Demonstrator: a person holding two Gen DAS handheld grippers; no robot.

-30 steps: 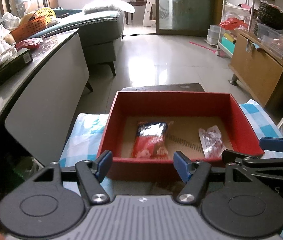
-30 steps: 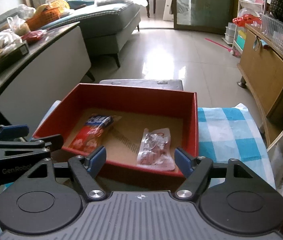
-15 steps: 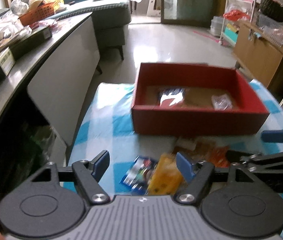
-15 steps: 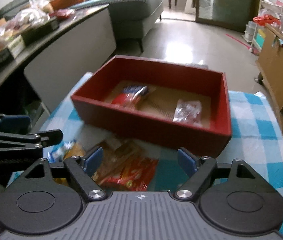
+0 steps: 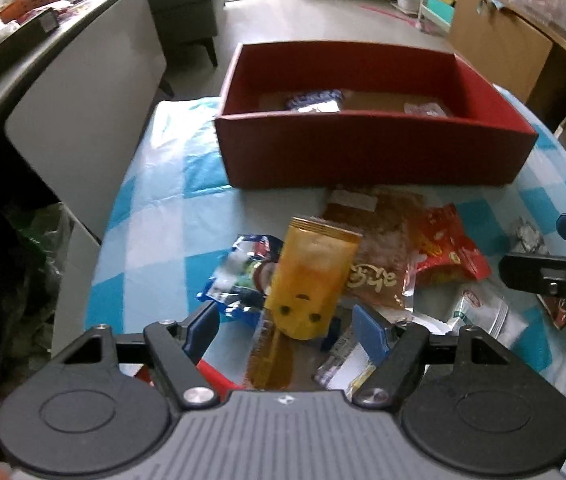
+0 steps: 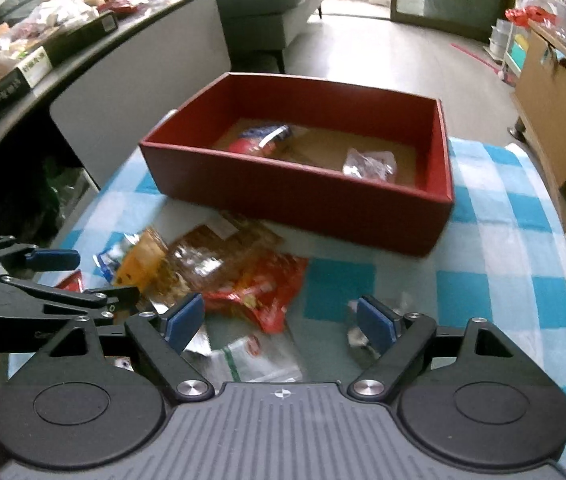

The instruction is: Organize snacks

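Observation:
A red box (image 5: pixel 375 152) (image 6: pixel 299 196) stands at the far side of the checked table and holds a red-and-blue packet (image 6: pixel 263 140) and a clear packet (image 6: pixel 369 164). Several loose snacks lie in front of it: a yellow pouch (image 5: pixel 311 280), a brown packet (image 5: pixel 379 248), a red packet (image 5: pixel 447 248) (image 6: pixel 267 292) and a blue packet (image 5: pixel 239 276). My left gripper (image 5: pixel 287 328) is open just above the yellow pouch. My right gripper (image 6: pixel 281 320) is open above the red packet and a clear white packet (image 6: pixel 259 360).
The blue-and-white checked cloth (image 6: pixel 495 248) covers the table. A grey counter (image 5: pixel 63 64) with clutter runs along the left. A wooden cabinet (image 6: pixel 555 92) stands at the right. A sofa (image 6: pixel 267 4) is behind.
Both grippers have pulled back from the red box and dropped toward the pile of loose snacks. Both stay open and empty.

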